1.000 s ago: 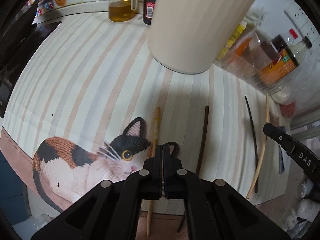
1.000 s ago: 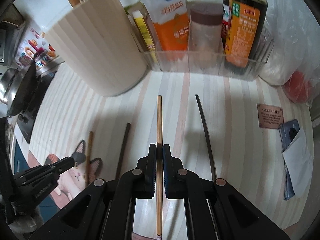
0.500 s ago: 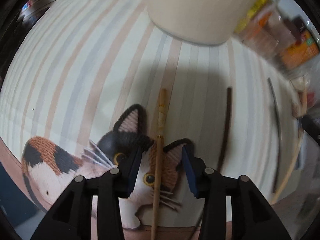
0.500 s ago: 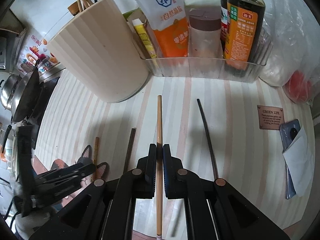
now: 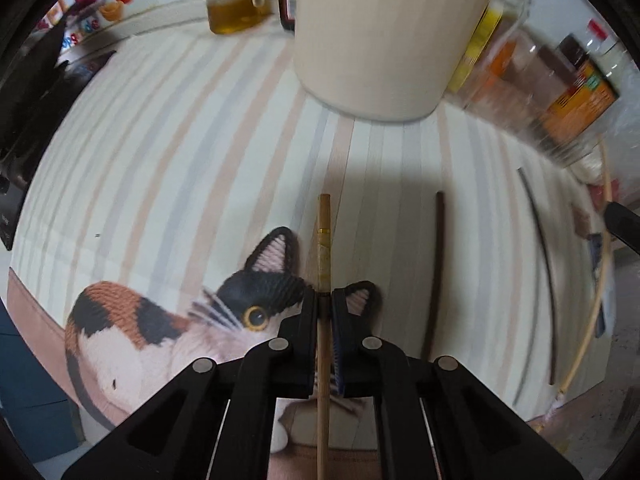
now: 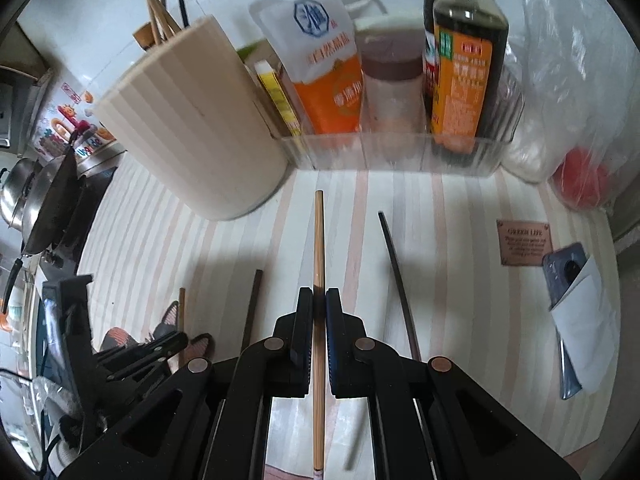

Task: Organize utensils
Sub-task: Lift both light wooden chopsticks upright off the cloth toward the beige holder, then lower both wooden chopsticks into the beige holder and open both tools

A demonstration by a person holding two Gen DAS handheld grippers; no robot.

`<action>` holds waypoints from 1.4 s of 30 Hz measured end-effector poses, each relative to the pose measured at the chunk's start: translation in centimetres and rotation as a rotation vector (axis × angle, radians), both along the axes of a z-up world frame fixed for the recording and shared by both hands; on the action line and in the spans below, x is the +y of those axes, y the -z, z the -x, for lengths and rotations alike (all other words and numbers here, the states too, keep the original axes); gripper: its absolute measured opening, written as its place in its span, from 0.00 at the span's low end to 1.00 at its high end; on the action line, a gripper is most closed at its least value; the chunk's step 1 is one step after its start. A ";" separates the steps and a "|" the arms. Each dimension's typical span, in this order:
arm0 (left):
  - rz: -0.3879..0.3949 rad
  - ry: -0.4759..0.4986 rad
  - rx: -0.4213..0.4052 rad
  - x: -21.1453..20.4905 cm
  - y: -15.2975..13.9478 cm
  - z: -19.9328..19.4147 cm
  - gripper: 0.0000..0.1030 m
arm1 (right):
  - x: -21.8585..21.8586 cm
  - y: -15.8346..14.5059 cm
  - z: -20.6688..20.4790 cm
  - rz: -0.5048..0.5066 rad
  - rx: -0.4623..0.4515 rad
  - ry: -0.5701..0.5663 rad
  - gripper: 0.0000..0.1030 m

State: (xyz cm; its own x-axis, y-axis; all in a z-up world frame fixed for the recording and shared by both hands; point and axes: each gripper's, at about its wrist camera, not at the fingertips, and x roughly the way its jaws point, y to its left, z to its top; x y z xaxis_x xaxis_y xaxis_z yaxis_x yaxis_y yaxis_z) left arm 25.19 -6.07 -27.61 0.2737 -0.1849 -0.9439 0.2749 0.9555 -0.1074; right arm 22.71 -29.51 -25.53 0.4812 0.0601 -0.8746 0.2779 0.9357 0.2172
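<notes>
My left gripper [image 5: 325,296] hangs over the cat picture on the striped mat [image 5: 180,152]. Its jaws are closing, and the pads press on a wooden chopstick with a gold band [image 5: 324,240]. My right gripper [image 6: 319,294] is shut on a pale bamboo chopstick [image 6: 319,240], which points at the cream ribbed utensil holder [image 6: 192,128]. A dark brown chopstick [image 6: 254,304] and a thin black one [image 6: 396,276] lie flat on the mat between and beside the grippers. The holder [image 5: 392,32] has several chopsticks standing in it. In the right wrist view the left gripper [image 6: 176,340] shows at lower left.
A clear tray [image 6: 400,156] of sauce bottles and packets stands behind the mat, right of the holder. An oil jug [image 5: 236,4] stands at the back left. A wok [image 6: 48,200] sits on the stove at the left. A phone [image 6: 568,280] lies at the right edge.
The left gripper opened, came down astride the banded wooden chopstick, and closed on it. The right gripper kept its hold on the bamboo chopstick and stayed in place.
</notes>
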 end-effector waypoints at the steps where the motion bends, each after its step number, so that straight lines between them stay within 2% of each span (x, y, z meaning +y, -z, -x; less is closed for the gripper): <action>1: 0.011 -0.008 -0.015 0.4 -0.7 0.4 0.04 | 0.0 -0.4 0.1 0.004 -0.011 -0.004 0.06; 6: 0.077 -0.048 -0.106 1.8 -4.7 1.4 0.04 | 0.6 -2.4 0.6 0.018 -0.064 -0.027 0.06; 13: 0.163 -0.084 -0.243 1.1 -9.9 1.4 0.04 | 2.2 -6.4 1.7 0.048 -0.192 -0.068 0.06; 16: 0.194 -0.081 -0.295 0.2 -11.9 0.9 0.04 | 2.6 -8.5 1.9 0.059 -0.246 -0.075 0.06; 23: 0.246 -0.043 -0.414 -0.8 -18.5 -0.7 0.04 | 2.9 -14.0 0.7 0.066 -0.374 -0.068 0.06; 34: 0.285 0.001 -0.616 -1.1 -31.7 -7.1 0.04 | 1.9 -26.5 -7.2 0.045 -0.623 -0.019 0.06; 38: 0.300 0.005 -0.640 -1.6 -33.5 -10.7 0.04 | 2.3 -29.1 -11.8 0.037 -0.679 -0.006 0.06; 42: 0.287 0.014 -0.624 -2.5 -32.8 -14.0 0.04 | 2.8 -29.8 -16.3 0.051 -0.714 0.000 0.06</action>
